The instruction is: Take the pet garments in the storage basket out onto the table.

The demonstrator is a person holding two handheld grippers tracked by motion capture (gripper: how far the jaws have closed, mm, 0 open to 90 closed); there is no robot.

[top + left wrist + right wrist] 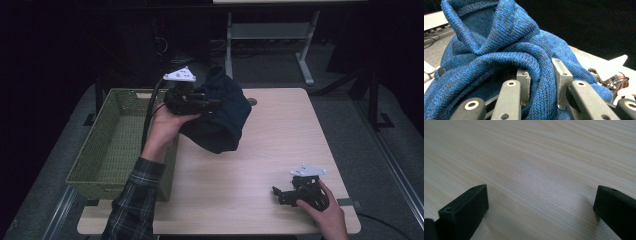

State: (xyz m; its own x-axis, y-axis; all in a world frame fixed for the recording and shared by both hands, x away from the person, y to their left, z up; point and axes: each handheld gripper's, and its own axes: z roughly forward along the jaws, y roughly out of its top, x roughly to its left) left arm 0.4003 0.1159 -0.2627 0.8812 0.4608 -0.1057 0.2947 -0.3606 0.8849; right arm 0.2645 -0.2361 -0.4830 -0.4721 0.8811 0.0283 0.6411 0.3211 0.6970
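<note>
A dark blue knitted garment (225, 112) hangs above the back of the wooden table (280, 145), its lower end touching the top. My left gripper (210, 102) is shut on a thick fold of the blue knit (499, 42), which bulges between its two grey pads (524, 82). The green woven basket (117, 140) stands just left of it on the table's left side. My right gripper (277, 192) rests low at the front right of the table, open, with bare wood (541, 182) between its black jaws. The right gripper (610, 75) also shows beyond the garment in the left gripper view.
The basket is hollow and its inside looks bare. A small dark round mark (251, 101) sits near the table's back edge. Behind the table stands a white desk frame (270, 35) on grey floor.
</note>
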